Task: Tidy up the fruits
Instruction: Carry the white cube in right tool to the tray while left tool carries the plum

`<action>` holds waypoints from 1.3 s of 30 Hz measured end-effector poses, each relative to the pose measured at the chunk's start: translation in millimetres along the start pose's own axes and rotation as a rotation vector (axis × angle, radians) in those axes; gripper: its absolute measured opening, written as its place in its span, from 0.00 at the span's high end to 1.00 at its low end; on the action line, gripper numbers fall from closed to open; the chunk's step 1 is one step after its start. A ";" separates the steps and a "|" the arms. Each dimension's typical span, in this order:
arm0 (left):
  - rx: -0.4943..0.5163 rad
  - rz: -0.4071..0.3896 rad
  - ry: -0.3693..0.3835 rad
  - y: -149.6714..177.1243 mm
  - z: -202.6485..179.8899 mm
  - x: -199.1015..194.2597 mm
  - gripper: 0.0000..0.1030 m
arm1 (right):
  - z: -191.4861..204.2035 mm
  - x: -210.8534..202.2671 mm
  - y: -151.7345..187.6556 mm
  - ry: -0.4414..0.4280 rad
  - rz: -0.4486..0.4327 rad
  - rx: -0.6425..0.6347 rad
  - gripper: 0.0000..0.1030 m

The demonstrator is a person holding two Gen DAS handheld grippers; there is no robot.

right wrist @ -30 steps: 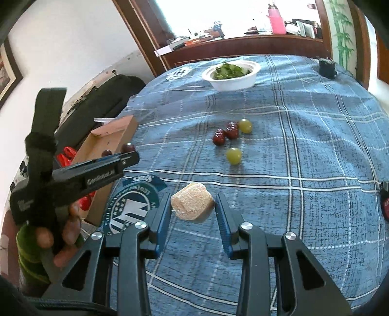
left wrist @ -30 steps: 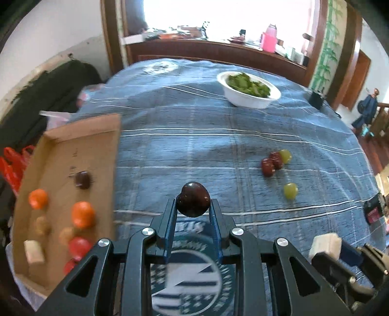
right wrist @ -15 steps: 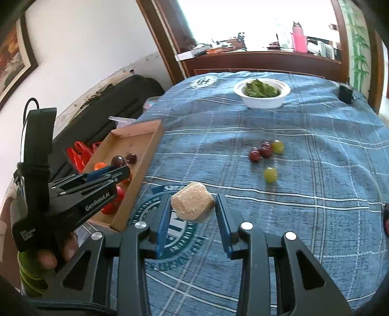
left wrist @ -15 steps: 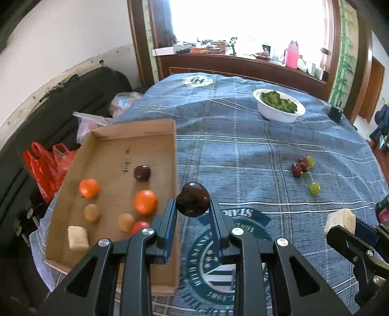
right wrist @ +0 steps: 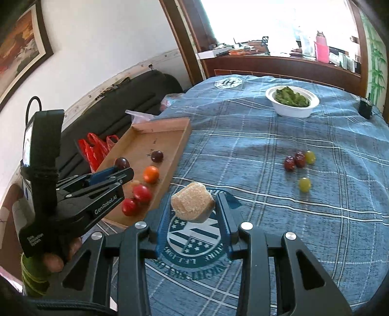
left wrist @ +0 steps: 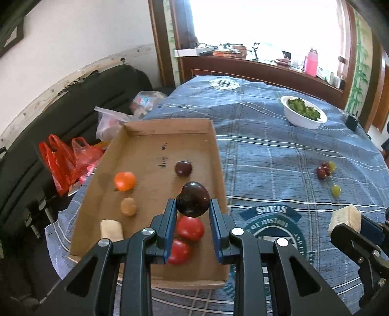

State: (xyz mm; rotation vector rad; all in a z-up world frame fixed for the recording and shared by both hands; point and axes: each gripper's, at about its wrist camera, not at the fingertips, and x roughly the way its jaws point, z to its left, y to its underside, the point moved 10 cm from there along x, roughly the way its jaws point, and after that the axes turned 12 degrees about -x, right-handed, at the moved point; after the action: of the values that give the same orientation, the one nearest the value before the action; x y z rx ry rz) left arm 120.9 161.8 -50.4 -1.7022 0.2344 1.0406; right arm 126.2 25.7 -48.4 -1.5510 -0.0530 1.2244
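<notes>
The cardboard tray (left wrist: 214, 145) holds tomatoes, an orange fruit and a dark plum, while the left gripper (left wrist: 192, 209) pinches another plum (left wrist: 193, 199) above it and the right gripper (right wrist: 193, 206) clamps a beige block (right wrist: 192, 201) over the tabletop (right wrist: 267, 145).

White wall (right wrist: 109, 48) on my left, framed picture (right wrist: 19, 46) hanging on it. Dark sofa (left wrist: 80, 97) below. Bright window (left wrist: 265, 21) ahead, overexposed, wooden sill (left wrist: 262, 65) cluttered. Blue plaid tablecloth (right wrist: 279, 206) under me. Bamboo-print wall strip (left wrist: 359, 70) at right.
</notes>
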 end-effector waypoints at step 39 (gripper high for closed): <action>-0.078 0.011 -0.091 -19.0 64.9 26.7 0.75 | 44.5 50.3 -30.9 -0.092 0.018 -0.053 0.63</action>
State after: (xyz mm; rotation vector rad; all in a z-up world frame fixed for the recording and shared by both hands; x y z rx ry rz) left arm 114.8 233.7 -59.7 -1.7197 0.1462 1.1458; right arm 134.9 99.0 -52.0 -1.5428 -0.1328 1.3179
